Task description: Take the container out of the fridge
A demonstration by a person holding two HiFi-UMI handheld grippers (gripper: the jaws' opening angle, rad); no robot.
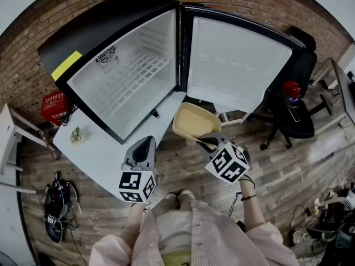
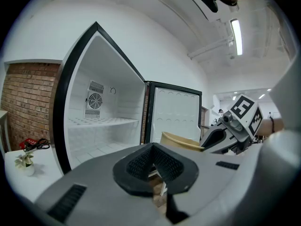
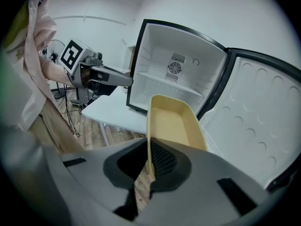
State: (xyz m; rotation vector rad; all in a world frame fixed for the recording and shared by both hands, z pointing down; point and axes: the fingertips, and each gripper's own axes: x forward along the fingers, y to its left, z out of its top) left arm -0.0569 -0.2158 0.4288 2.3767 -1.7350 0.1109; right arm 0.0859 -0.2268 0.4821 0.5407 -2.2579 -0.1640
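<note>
The beige open container [image 1: 196,122] hangs outside the fridge, over the wooden floor in front of the open door [image 1: 238,65]. My right gripper [image 1: 209,143] is shut on its near rim; in the right gripper view the container [image 3: 176,121] stands tilted on edge, its wall pinched at the gripper [image 3: 149,161]. The fridge [image 1: 127,76] stands open on a white table, its shelves bare. My left gripper [image 1: 145,144] hovers at the table's front edge, shut, with nothing in it. From the left gripper [image 2: 153,166] the container [image 2: 181,140] shows to the right.
The white table [image 1: 105,159] carries the fridge and a small potted plant [image 1: 77,135]. A red box [image 1: 55,105] sits left of the fridge. A black office chair [image 1: 294,110] stands right of the door. Bags [image 1: 55,204] lie on the floor at the left.
</note>
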